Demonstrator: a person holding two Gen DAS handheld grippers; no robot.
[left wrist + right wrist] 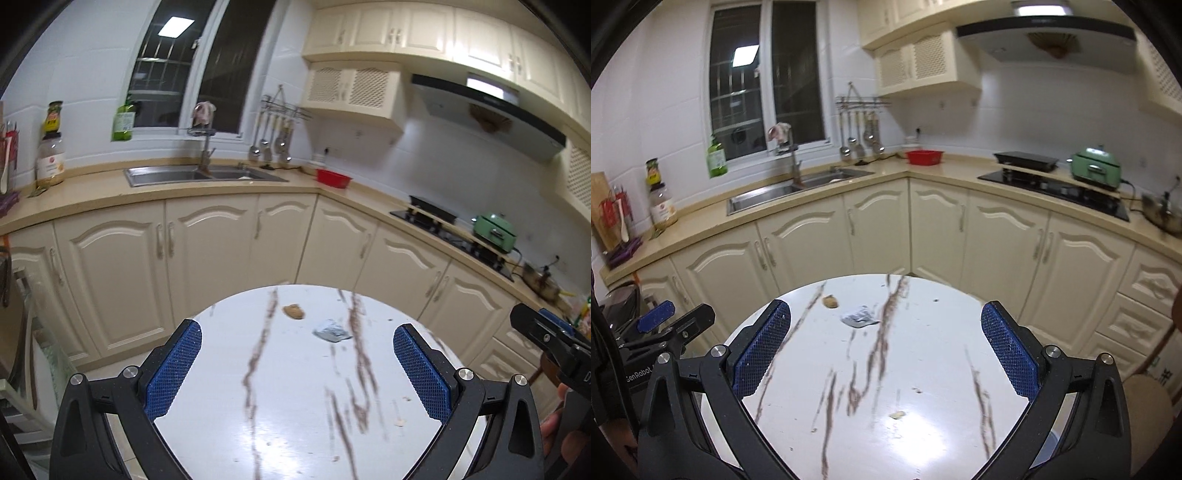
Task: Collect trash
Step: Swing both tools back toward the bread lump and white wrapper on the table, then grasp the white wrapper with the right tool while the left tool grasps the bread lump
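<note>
A round white marble table (pixel 295 406) (pixel 923 369) with brown veins fills the near part of both views. On its far side lie a crumpled grey-white wrapper (pixel 331 331) (pixel 860 316) and a small brown scrap (pixel 294 312) (pixel 830 301). Small pale crumbs (pixel 897 414) (pixel 399 422) dot the near half. My left gripper (pixel 297 362) hangs open above the table, nothing between its blue pads. My right gripper (pixel 885 349) is open too, and empty. Each gripper shows at the edge of the other's view.
Cream kitchen cabinets (pixel 871 225) wrap behind the table under a beige counter. On it are a steel sink (pixel 798 188), a red bowl (pixel 924 157), a hob with a green appliance (pixel 1095 166), and jars (pixel 663 206) at the left. A wooden stool (pixel 1148 398) stands at right.
</note>
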